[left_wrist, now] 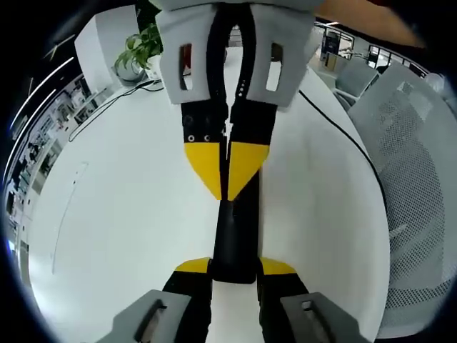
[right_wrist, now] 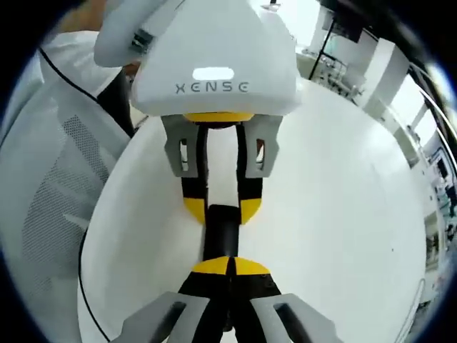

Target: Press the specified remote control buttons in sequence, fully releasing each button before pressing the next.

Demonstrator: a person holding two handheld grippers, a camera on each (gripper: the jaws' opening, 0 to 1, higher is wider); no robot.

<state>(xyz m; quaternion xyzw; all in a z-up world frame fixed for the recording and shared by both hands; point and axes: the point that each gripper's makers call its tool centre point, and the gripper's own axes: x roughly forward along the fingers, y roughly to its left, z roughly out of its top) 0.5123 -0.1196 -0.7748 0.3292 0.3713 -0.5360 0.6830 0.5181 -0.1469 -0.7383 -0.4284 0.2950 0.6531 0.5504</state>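
Note:
A slim black remote control (left_wrist: 234, 236) hangs just above the white table, and my left gripper (left_wrist: 234, 266) is shut on its near end, one yellow tip on each side. From across the table my right gripper (left_wrist: 227, 179) comes in with its yellow fingertips shut together, resting on the remote's far part. In the right gripper view the shut right gripper (right_wrist: 230, 266) lies on top of the remote control (right_wrist: 220, 239), while the left gripper (right_wrist: 222, 209) clamps it from the opposite end. The buttons are hidden.
The white table (left_wrist: 128, 214) is round. A potted plant (left_wrist: 139, 50) stands at its far edge. A black cable (left_wrist: 343, 136) runs along the table's right side. A grey mesh chair (left_wrist: 418, 179) stands beside the table, and the mesh chair (right_wrist: 50, 193) shows again at the left.

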